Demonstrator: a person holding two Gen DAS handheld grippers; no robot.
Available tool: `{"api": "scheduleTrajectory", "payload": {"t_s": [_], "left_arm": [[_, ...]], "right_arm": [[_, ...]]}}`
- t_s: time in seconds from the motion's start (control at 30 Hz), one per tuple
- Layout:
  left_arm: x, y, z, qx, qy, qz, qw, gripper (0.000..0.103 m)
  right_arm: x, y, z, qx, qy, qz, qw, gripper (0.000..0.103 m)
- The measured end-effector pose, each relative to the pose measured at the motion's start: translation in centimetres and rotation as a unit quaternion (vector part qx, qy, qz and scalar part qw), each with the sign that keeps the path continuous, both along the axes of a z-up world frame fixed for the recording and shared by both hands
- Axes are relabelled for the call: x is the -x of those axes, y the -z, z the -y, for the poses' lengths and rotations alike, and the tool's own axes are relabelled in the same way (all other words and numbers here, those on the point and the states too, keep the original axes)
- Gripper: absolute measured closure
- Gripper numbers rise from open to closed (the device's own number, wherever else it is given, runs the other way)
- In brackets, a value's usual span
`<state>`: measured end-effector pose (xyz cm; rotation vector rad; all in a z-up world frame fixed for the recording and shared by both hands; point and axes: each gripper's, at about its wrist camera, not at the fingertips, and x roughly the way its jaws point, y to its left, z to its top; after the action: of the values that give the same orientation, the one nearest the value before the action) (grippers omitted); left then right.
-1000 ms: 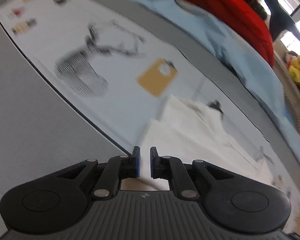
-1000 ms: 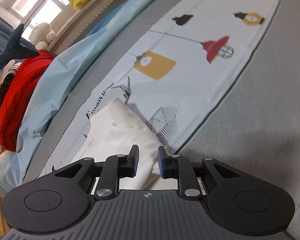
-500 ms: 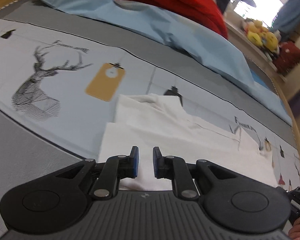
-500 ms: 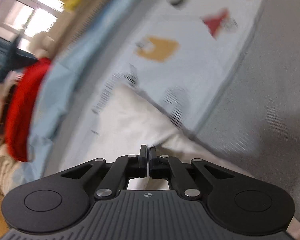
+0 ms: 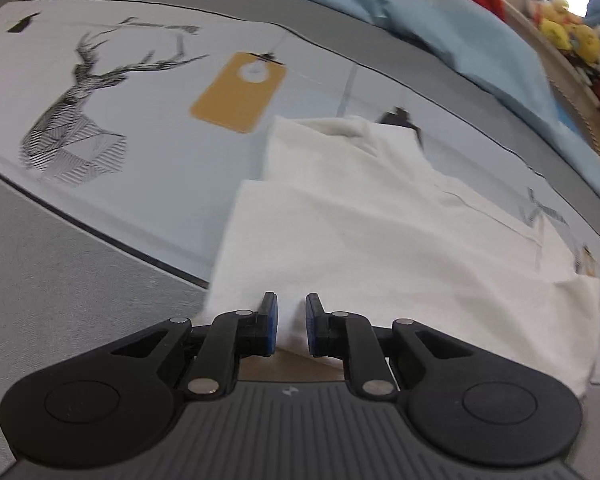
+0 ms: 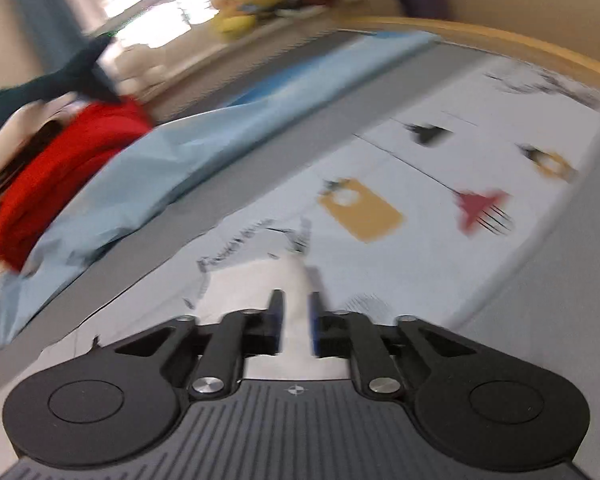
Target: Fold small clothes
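Observation:
A white garment [image 5: 380, 220] lies partly folded on the printed bed cover [image 5: 140, 168]. My left gripper [image 5: 291, 304] hovers low over its near left edge. The jaws stand a little apart, the hem runs between them, and the pads do not visibly press on it. The right wrist view is blurred. My right gripper [image 6: 296, 300] is there with its jaws opening, and a peak of the white garment [image 6: 296, 276] stands in the gap between them.
Grey bedding [image 5: 60, 300] borders the printed cover on the near side. A light blue sheet [image 5: 440, 20] and a red cloth [image 6: 60, 168] lie bunched along the far side. Soft toys [image 6: 240, 20] sit on a ledge behind, and a wooden bed edge [image 6: 500, 36] curves at the right.
The left gripper has sunk closer to the white garment, whose hem now lies between its jaws. The right jaws, shut on the cloth half a second ago, have parted, and that gripper has risen and rolled.

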<state>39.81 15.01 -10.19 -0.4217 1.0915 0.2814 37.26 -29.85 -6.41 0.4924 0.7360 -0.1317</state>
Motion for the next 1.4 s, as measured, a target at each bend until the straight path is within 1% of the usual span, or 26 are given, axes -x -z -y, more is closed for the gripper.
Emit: {"api": "scheduleTrajectory", "payload": {"t_s": [0.13,0.17,0.2,0.27,0.4,0.43,0.5,0.57,0.6,0.7,0.77,0.8,0.83,0.9,0.97,1.0,1.03,1.07,1.1,1.13,1.17,1.2,1.27,1.3,1.37,1.4], "left_arm": [[-0.1,-0.3,-0.8,0.005,-0.015,0.004,0.9999,0.087],[-0.1,-0.3,-1.0,0.008,-0.016,0.003,0.9998,0.087],[-0.1,-0.3,-1.1,0.01,-0.017,0.002,0.9998,0.087],[-0.4,-0.3,-1.3,0.012,-0.018,0.001,0.9998,0.087],[-0.5,-0.3,-1.1,0.01,-0.014,0.0,0.9999,0.087],[-0.5,-0.3,-1.1,0.008,-0.012,0.001,0.9999,0.087],[-0.6,-0.3,-1.1,0.007,-0.013,0.003,0.9999,0.087],[-0.7,-0.4,-1.2,0.006,-0.013,0.005,0.9999,0.087],[-0.7,-0.5,-1.2,0.006,-0.012,0.007,0.9999,0.087],[-0.7,-0.8,-1.3,0.006,-0.006,0.009,0.9999,0.087],[-0.7,-1.1,-1.3,0.005,0.001,0.011,0.9999,0.087],[-0.7,-1.3,-1.3,0.005,0.005,0.011,0.9999,0.087],[-0.7,-1.4,-1.3,0.004,0.01,0.013,0.9999,0.087],[-0.7,-1.7,-1.3,0.003,0.017,0.013,0.9998,0.087],[-0.6,-1.9,-1.4,0.004,0.022,0.014,0.9996,0.087],[-0.6,-1.9,-1.4,0.005,0.023,0.014,0.9996,0.087],[-0.5,-2.0,-1.6,0.007,0.024,0.014,0.9996,0.087],[-0.4,-2.0,-1.7,0.009,0.023,0.013,0.9996,0.087],[-0.3,-2.0,-1.8,0.01,0.023,0.012,0.9996,0.087],[-0.3,-2.0,-1.9,0.009,0.023,0.011,0.9996,0.087],[-0.2,-2.1,-2.0,0.008,0.023,0.01,0.9997,0.087],[-0.1,-2.1,-2.1,0.007,0.023,0.009,0.9997,0.087],[0.2,-2.2,-2.3,0.006,0.029,0.008,0.9995,0.087],[0.3,-2.2,-2.4,0.005,0.034,0.008,0.9994,0.087],[0.4,-1.9,-2.6,0.007,0.044,0.005,0.999,0.087],[0.4,-1.4,-2.7,0.008,0.048,-0.003,0.9988,0.087]], "right_arm": [[-3.1,2.9,0.6,-0.022,-0.031,-0.036,0.999,0.067],[-3.8,3.6,0.8,-0.025,-0.031,-0.043,0.998,0.061],[-4.5,4.1,0.9,-0.027,-0.028,-0.046,0.998,0.058],[-5.1,5.0,0.9,-0.03,-0.028,-0.047,0.998,0.057],[-6.5,6.7,0.5,-0.033,-0.05,-0.058,0.997,0.058],[-6.8,7.0,0.5,-0.029,-0.054,-0.059,0.996,0.059],[-7.1,7.5,0.5,-0.023,-0.074,-0.057,0.995,0.099],[-7.4,7.4,0.3,0.002,-0.083,-0.049,0.995,0.1],[-7.4,7.2,0.7,0.012,-0.074,-0.045,0.996,0.1],[-7.5,7.0,3.8,0.008,0.005,-0.047,0.999,0.101],[-7.1,6.8,5.1,0.043,0.063,-0.045,0.996,0.101],[-6.8,6.7,5.7,0.046,0.075,-0.044,0.995,0.1],[-6.6,6.5,6.2,0.032,0.076,-0.044,0.996,0.099],[-6.1,5.9,6.1,-0.002,0.05,-0.028,0.998,0.097],[-5.5,4.7,4.5,-0.019,-0.036,0.0,0.999,0.097],[-5.2,4.3,3.3,-0.024,-0.095,0.008,0.995,0.097],[-4.9,4.0,2.2,-0.029,-0.152,0.005,0.988,0.097],[-4.6,4.2,1.2,-0.024,-0.208,-0.009,0.978,0.095],[-4.2,4.8,0.0,0.008,-0.251,-0.033,0.967,0.095],[-3.8,6.0,-0.8,0.068,-0.264,-0.073,0.959,0.096],[-3.5,7.6,-0.9,0.114,-0.261,-0.114,0.952,0.103],[-3.0,8.0,-0.4,0.112,-0.258,-0.106,0.954,0.103],[-2.7,7.2,0.7,0.077,-0.242,-0.101,0.962,0.103],[-2.4,6.3,0.9,0.07,-0.239,-0.086,0.965,0.099],[-1.5,5.2,1.1,0.057,-0.254,-0.057,0.964,0.098],[-1.4,5.4,1.0,0.055,-0.27,-0.067,0.959,0.098]]}}
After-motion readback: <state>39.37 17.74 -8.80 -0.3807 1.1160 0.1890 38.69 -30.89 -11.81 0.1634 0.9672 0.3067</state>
